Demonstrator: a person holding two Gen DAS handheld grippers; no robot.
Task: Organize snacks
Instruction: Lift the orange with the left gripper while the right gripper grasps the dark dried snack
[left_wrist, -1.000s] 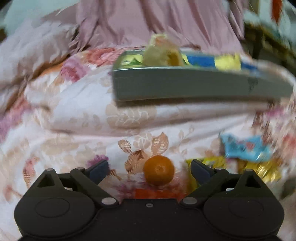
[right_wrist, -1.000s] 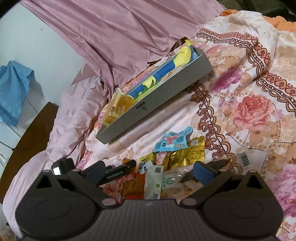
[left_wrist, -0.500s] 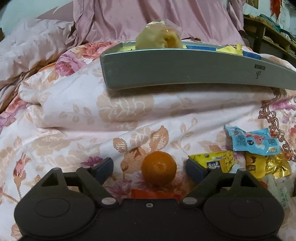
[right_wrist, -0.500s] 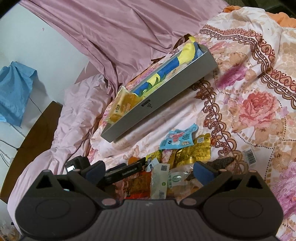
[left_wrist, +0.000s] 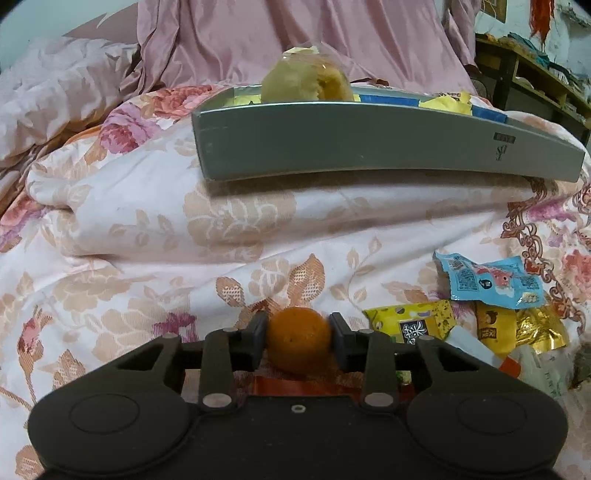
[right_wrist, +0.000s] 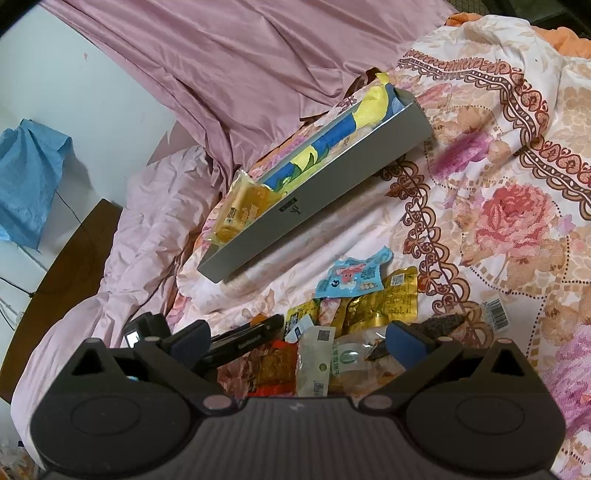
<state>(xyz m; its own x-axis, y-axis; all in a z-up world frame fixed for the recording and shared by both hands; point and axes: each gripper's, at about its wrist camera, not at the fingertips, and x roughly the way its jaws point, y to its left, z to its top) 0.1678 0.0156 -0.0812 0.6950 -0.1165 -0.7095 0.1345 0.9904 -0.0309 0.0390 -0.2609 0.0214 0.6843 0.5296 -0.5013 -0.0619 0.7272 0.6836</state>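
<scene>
Left hand-held gripper (left_wrist: 299, 341) is clamped on a small orange (left_wrist: 299, 345) low over the bed (left_wrist: 147, 236); its underside is hidden. Right hand-held gripper (right_wrist: 297, 341) hangs wide open over the snack packets (right_wrist: 354, 295), labels unreadable. Grey box (left_wrist: 369, 144) sits beyond, contents mostly cut off.

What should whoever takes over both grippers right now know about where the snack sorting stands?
Left gripper: shut on the small orange, low over the floral quilt.
Right gripper: open, holding nothing, hovering over the loose packet pile.
Grey tray: on a raised fold of quilt beyond the orange; it already holds a wrapped pastry at one end and blue and yellow packs.
Left to do: carry the orange to the tray, then move the light blue packet, the yellow and gold packets and the rest of the pile.
</scene>
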